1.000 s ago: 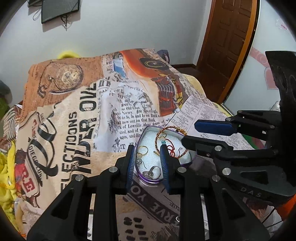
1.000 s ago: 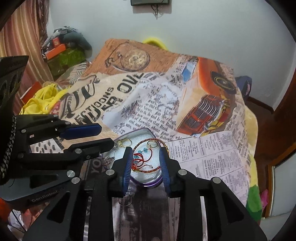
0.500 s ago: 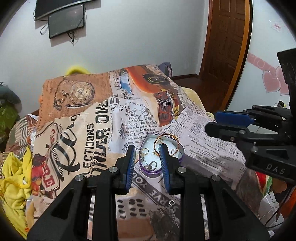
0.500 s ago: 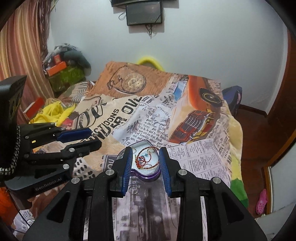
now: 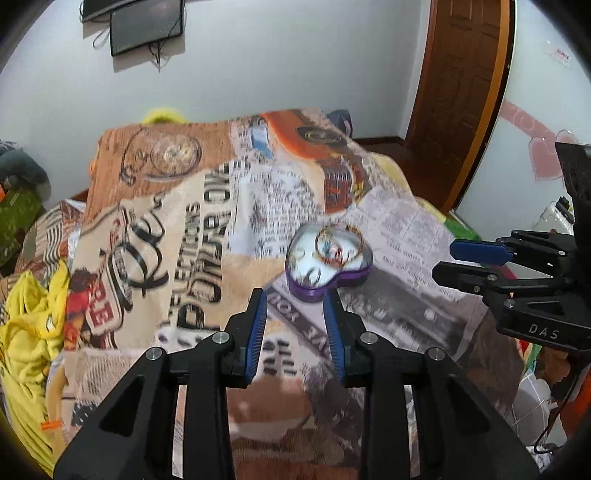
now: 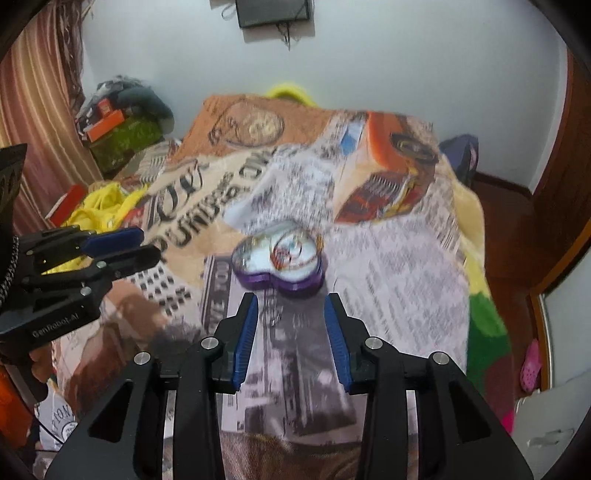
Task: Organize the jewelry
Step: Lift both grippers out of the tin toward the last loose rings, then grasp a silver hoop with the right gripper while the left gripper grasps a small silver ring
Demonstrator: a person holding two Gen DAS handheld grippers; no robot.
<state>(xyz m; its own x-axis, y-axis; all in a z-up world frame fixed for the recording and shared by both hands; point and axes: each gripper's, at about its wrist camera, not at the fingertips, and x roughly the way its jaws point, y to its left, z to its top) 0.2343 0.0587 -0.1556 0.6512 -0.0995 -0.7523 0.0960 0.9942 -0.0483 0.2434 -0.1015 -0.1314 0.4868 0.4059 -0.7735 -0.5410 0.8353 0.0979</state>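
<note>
Both grippers angled down over bed: left gripper [image 5: 295, 299] and right gripper [image 6: 290, 304] jaws opening, empty. Heart-shaped tin [image 5: 328, 260] flat, point toward grippers.

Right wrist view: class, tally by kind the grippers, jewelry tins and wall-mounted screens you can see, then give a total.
Grippers: 2, left gripper and right gripper, both empty, jaws opening
Heart-shaped purple jewelry tin: 1
Wall-mounted screen: 1
Total: 4

A home bedroom: blanket-covered bed [image 6: 406, 258], wooden door [image 5: 465, 74], wall-mounted screen [image 5: 147, 26].
</note>
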